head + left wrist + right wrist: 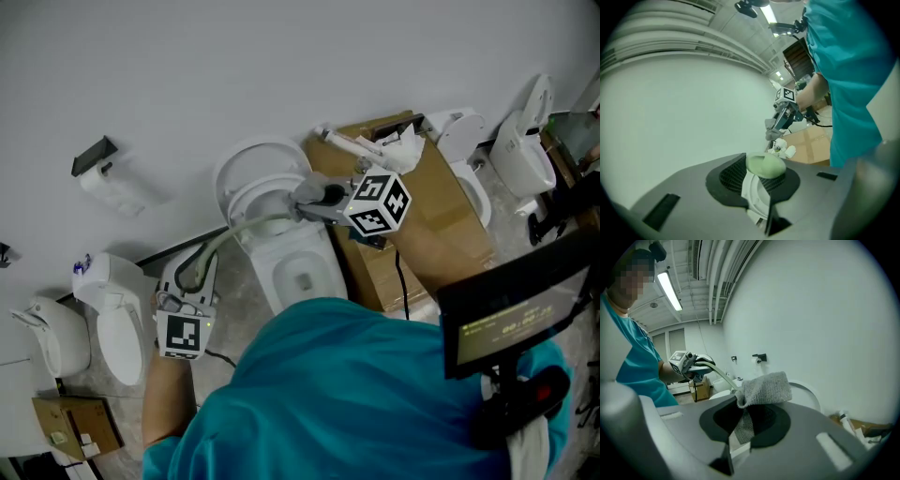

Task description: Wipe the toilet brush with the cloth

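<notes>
The toilet brush has a pale green curved handle (pixel 246 226). My left gripper (pixel 192 274) at lower left is shut on one end of it, which shows as a green knob (pixel 764 165) between the jaws. My right gripper (pixel 305 200) is shut on a grey cloth (pixel 311 192), and the cloth sits against the handle's far end above the white toilet (pixel 298 267). In the right gripper view the cloth (pixel 764 387) bunches out of the jaws and the green handle (pixel 719 373) runs from it back to the left gripper (pixel 696 364). The brush head is hidden.
A cardboard box (pixel 455 220) with white items on top stands right of the toilet. More white toilets sit at the left (pixel 117 314) and far right (pixel 525 150). A paper holder (pixel 101 172) hangs on the wall. A dark screen (pixel 511 309) is at lower right.
</notes>
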Demonstrator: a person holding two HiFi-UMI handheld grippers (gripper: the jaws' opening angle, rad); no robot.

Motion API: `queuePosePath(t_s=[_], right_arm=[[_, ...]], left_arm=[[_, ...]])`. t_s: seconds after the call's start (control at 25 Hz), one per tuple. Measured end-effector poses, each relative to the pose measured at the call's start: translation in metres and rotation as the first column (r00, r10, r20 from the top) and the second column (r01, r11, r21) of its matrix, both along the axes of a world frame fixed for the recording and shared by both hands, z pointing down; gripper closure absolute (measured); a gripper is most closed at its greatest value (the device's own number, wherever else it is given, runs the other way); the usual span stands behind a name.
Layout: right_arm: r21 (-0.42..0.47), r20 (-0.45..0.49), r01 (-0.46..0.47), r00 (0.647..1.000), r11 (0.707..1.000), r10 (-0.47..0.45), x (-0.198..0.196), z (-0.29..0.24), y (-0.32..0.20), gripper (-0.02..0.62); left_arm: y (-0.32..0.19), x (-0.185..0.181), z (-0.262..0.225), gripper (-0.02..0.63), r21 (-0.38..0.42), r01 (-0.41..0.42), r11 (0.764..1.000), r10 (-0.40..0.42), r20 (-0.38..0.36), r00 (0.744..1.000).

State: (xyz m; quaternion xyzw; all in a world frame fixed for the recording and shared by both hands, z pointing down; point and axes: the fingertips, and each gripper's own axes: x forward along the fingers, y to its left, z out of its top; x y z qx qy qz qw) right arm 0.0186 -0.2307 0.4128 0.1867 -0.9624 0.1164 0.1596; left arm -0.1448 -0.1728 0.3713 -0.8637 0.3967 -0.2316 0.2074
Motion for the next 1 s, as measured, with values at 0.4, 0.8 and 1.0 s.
queuePosePath(t_s=[0.4,0.8,1.0], right_arm=[[0.293,-0.093,0.051,0.995,0.955,-0.025,-0.049,-0.028,0.030,0.555],[0.661,-0.337,0.228,0.941,0.715,0.011,-0.124,-0.038,0.054,0.555],[0.706,-0.388,0.208,0.913,0.677,0.124,-0.102,-0.024,0.035,0.557]], left_arm=[[-0.013,-0.022,0.010,0.538,-0.343,0.032,0.939,-0.209,-0.493,0.844],[-0.026,0.021,0.001,0.538,-0.447,-0.039,0.894,-0.254,-0.576,0.777],[-0.027,0.009,0.000,0.538,-0.518,-0.099,0.850,-0.328,-0.666,0.670]])
